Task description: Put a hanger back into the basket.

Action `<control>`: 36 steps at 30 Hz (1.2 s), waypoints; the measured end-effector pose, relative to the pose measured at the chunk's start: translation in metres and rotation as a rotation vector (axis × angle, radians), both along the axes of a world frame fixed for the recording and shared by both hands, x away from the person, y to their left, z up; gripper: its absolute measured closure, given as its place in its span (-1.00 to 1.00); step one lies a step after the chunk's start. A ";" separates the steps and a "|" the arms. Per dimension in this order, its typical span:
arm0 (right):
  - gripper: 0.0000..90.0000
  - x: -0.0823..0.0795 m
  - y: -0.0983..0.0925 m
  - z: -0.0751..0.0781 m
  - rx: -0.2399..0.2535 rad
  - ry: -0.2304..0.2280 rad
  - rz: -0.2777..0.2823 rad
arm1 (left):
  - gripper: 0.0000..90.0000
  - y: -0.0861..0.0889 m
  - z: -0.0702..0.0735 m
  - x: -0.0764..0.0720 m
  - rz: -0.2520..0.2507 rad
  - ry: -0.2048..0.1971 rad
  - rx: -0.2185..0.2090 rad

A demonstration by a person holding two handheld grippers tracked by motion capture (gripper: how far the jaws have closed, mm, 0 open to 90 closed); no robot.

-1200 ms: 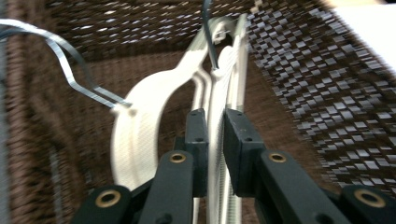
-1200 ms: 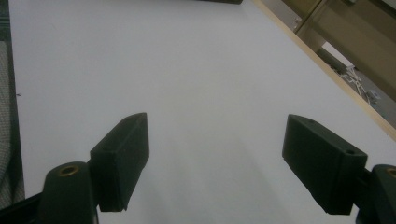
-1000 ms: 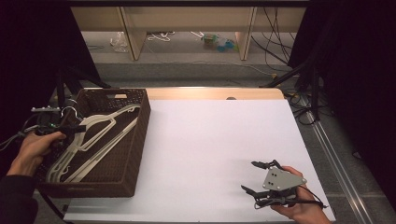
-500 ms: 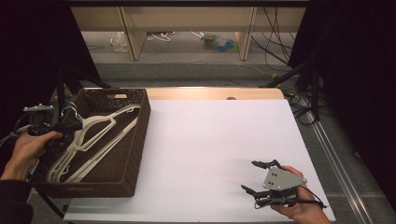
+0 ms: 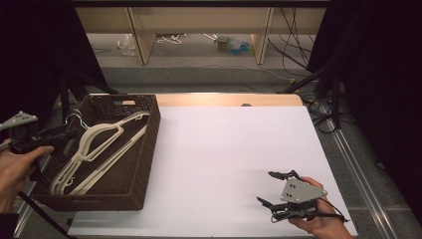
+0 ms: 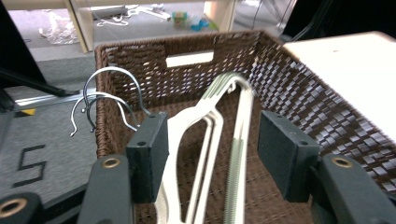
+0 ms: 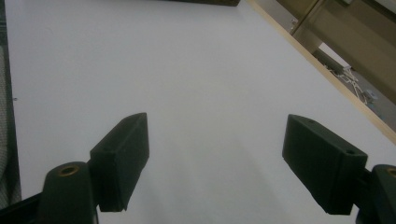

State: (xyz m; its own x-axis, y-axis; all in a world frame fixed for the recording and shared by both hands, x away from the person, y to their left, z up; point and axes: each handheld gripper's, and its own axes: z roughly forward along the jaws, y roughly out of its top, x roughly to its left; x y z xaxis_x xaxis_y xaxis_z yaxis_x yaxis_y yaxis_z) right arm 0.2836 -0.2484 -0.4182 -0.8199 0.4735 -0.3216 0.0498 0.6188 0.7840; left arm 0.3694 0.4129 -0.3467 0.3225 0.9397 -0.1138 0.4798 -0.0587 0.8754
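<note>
A "5" (image 6: pixel 31 161) marks the floor beside the basket (image 6: pixel 299 93)

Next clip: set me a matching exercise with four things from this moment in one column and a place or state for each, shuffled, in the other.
Things:
1. cream plastic hangers
2. dark brown woven basket
3. left gripper
4. right gripper

Places or states:
A. open, low over the bare white tabletop
B. lying stacked inside the basket
C. open, at the basket's left rim
D. standing on the table's left side

Pairs: 1-B, 2-D, 3-C, 4-A
</note>
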 end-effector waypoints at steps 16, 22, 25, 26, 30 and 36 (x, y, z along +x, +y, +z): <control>-0.48 0.001 -0.002 0.001 0.041 0.007 -0.020 | -0.21 -0.135 -0.006 -0.059 -0.337 -0.079 -0.127; -0.48 0.001 -0.003 0.002 0.053 0.010 -0.025 | -0.24 -0.188 -0.026 -0.074 -0.468 -0.096 -0.108; -0.48 0.002 -0.004 0.001 0.058 0.009 -0.025 | -0.26 -0.206 -0.039 -0.075 -0.503 -0.102 -0.108; -0.48 0.002 -0.004 0.001 0.062 0.010 -0.025 | -0.27 -0.211 -0.044 -0.075 -0.512 -0.097 -0.113; -0.49 0.002 -0.006 0.001 0.080 0.021 -0.038 | -0.31 -0.224 -0.058 -0.072 -0.529 -0.101 -0.097; -0.49 0.004 -0.011 0.001 0.160 0.041 -0.048 | -0.36 -0.231 -0.067 -0.075 -0.543 -0.144 -0.093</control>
